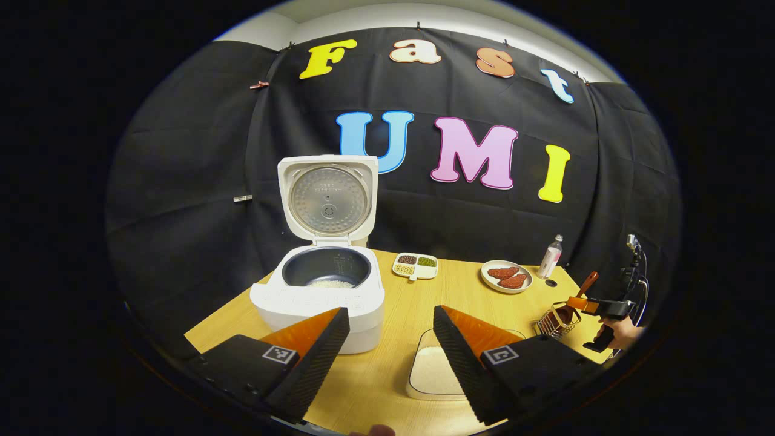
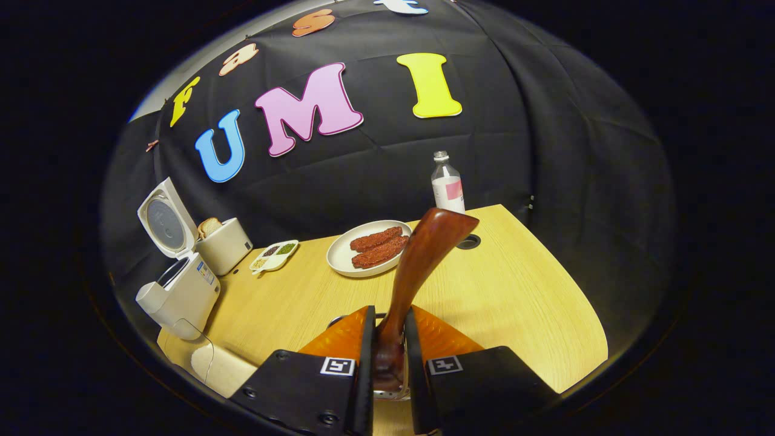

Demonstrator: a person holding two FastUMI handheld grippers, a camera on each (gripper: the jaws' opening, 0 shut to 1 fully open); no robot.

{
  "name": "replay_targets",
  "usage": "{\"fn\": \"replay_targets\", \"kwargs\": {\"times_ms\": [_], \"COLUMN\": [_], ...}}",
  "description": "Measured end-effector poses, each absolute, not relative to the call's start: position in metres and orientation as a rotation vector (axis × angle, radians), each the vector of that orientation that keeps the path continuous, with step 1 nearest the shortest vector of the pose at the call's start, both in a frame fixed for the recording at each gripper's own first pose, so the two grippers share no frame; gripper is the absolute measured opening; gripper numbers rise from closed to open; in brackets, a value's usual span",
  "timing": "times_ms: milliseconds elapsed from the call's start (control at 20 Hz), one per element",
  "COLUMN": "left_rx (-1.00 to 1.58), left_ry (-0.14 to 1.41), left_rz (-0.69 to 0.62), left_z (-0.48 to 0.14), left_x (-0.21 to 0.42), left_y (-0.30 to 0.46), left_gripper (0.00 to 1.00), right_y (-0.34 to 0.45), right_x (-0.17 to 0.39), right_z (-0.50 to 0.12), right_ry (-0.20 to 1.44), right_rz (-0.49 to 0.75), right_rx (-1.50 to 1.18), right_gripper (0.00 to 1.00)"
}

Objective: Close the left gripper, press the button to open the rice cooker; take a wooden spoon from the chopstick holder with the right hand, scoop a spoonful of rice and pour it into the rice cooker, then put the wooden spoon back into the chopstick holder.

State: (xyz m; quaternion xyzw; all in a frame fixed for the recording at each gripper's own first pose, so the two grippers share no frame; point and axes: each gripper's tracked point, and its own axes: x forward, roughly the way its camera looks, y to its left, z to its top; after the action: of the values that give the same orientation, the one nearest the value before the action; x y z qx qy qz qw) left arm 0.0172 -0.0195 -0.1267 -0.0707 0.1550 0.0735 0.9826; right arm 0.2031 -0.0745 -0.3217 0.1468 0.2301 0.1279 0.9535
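Your right gripper [image 2: 387, 348] pinches the wooden spoon [image 2: 424, 254], handle upright, directly over the chopstick holder [image 1: 554, 322]; left gripper [image 1: 387, 339] hangs open, idle.

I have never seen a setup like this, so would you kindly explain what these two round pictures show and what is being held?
A person holds a pair of tongs in each hand, each with a camera looking along its fingers. In the left gripper view, the left tongs are open above a wooden table, facing a rice cooker with its lid up and rice inside. A tray of rice lies in front, a divided dish, a plate and a bottle behind. At the right edge a hand holds the right tongs over a wire holder. In the right gripper view, the right tongs are shut on a wooden spoon.
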Motion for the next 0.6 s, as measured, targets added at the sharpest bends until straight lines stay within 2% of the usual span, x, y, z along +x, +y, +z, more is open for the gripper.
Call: {"fn": "replay_targets", "kwargs": {"times_ms": [150,250,300,600], "left_rx": [-0.136,-0.134,-0.131,-0.121], "left_ry": [0.31,0.307,0.307,0.294], "left_rz": [0.155,0.152,0.151,0.135], "left_z": [-0.126,-0.122,-0.121,-0.11], "left_x": [0.018,0.018,0.018,0.013], "left_y": [-0.019,-0.021,-0.02,-0.012], "left_gripper": [0.96,0.96,0.96,0.96], "right_y": [-0.072,-0.071,-0.073,-0.078], "right_x": [0.201,0.2,0.199,0.203], "right_z": [-0.317,-0.316,-0.307,-0.251], "right_ry": [0.461,0.473,0.46,0.386], "right_rz": [0.293,0.292,0.286,0.287], "right_rx": [0.336,0.341,0.349,0.309], "right_gripper": [0.16,0.16,0.13,0.13]}}
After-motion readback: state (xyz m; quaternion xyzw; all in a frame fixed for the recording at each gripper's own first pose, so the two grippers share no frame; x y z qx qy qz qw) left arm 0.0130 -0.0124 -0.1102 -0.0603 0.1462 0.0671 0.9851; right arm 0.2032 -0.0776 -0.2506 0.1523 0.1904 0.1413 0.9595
